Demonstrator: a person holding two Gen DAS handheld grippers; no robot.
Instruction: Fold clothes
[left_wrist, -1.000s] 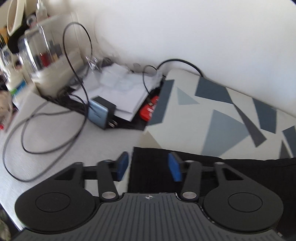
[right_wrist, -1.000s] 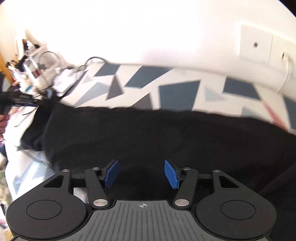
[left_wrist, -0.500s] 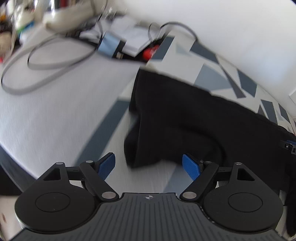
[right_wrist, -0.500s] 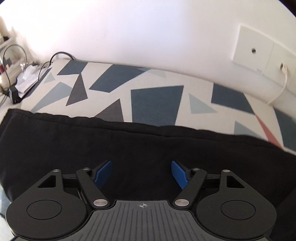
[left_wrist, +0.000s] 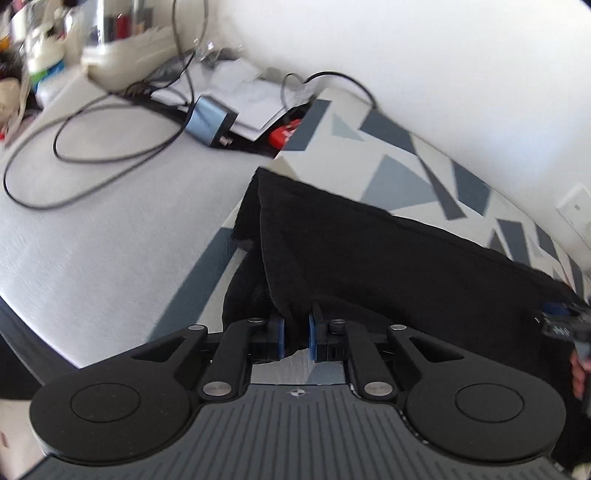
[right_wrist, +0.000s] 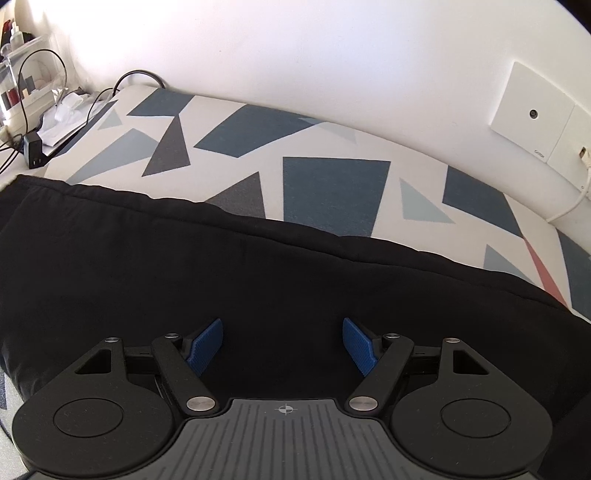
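The left gripper (left_wrist: 296, 338) has just been closing, and its blue pads now press on a corner fold of the black garment (left_wrist: 369, 266), which is pinched between them. The right gripper (right_wrist: 283, 345) has its jaws apart; nothing is between the pads (right_wrist: 207, 345), which hang over the black cloth (whether they touch it I cannot tell).

The garment lies spread on the patterned mat (right_wrist: 332, 184), a white cover with blue and grey triangles, and it covers the near side of this mat. Its far edge runs across the mat, and the left corner rises in a ridge toward the left gripper.

Beyond the left end of the mat are a grey charger block (left_wrist: 208, 120), white papers (left_wrist: 243, 96) and looping black cables (left_wrist: 92, 155) on a grey surface. Beyond the right end of the mat, a white wall socket (right_wrist: 532, 114) sits on the wall.
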